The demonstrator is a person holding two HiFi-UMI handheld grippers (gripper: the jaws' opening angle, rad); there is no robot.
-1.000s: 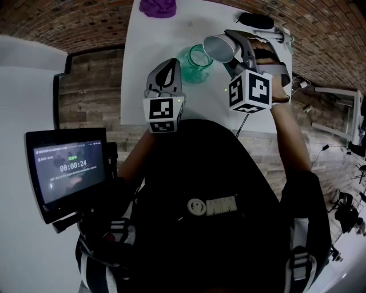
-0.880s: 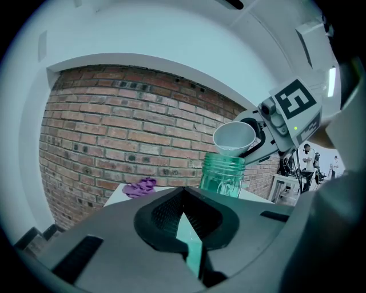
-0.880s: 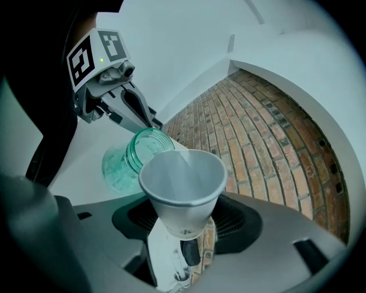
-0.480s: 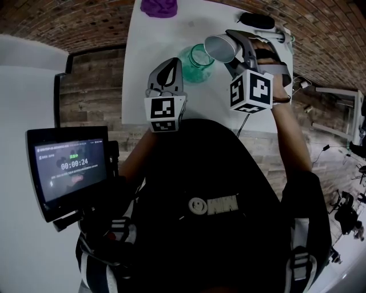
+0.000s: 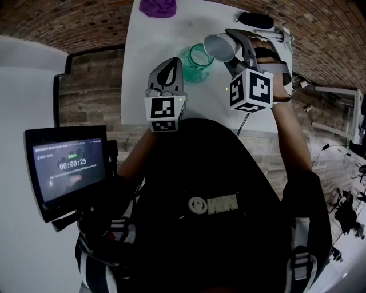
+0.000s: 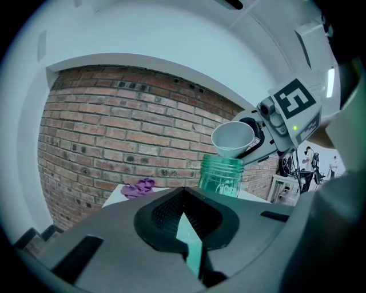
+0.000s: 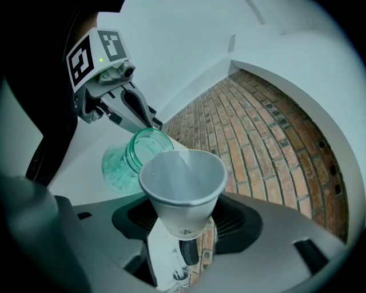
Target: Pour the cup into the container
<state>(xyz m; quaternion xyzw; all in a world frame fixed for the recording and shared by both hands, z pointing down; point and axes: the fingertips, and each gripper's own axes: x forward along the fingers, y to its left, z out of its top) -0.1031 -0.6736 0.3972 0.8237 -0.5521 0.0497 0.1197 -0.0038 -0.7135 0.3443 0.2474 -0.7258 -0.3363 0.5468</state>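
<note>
Right gripper: your jaws are pinched on the lower part of the white paper cup, one on each side.
Cup: held in the air and tipped, its mouth turned towards the green glass jar, with its lower lip just above the jar's open mouth.
Jar: upright on the white table.
Left gripper: your jaws are pressed together on nothing. It sits near the jar on your side.
Purple cloth: crumpled at the table's far edge, well apart from the jar.
Screen: lit, at your left, off the table.
</note>
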